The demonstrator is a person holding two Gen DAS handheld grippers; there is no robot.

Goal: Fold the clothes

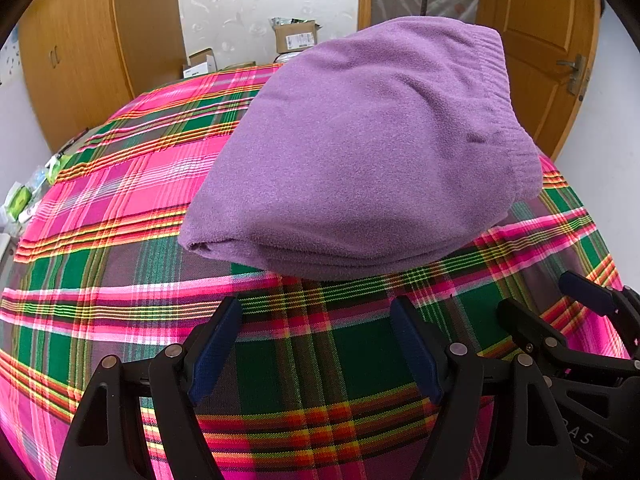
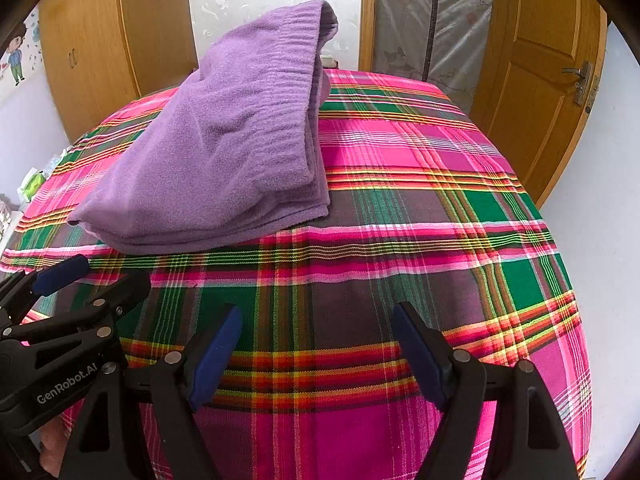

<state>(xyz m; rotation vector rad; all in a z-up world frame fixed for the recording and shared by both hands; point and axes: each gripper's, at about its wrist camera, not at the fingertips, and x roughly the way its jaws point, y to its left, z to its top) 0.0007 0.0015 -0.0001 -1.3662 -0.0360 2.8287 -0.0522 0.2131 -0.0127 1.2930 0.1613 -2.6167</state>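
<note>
A purple fleece garment (image 1: 360,152) lies folded into a thick stack on the plaid bed cover (image 1: 120,208), its ribbed waistband along the right edge. In the right wrist view the same garment (image 2: 224,152) sits at the upper left. My left gripper (image 1: 316,312) is open just short of the stack's near edge, nothing between its blue pads. My right gripper (image 2: 318,320) is open over bare plaid cloth (image 2: 440,208), to the right of the garment. Each gripper shows in the other's view: the right one (image 1: 536,300) at the right edge, the left one (image 2: 108,276) at the left edge.
Wooden wardrobe doors (image 1: 80,60) stand behind the bed on the left, a wooden door with a handle (image 1: 560,60) on the right. Cardboard boxes (image 1: 296,36) sit past the far edge. Small packets (image 1: 24,200) lie beside the bed's left edge.
</note>
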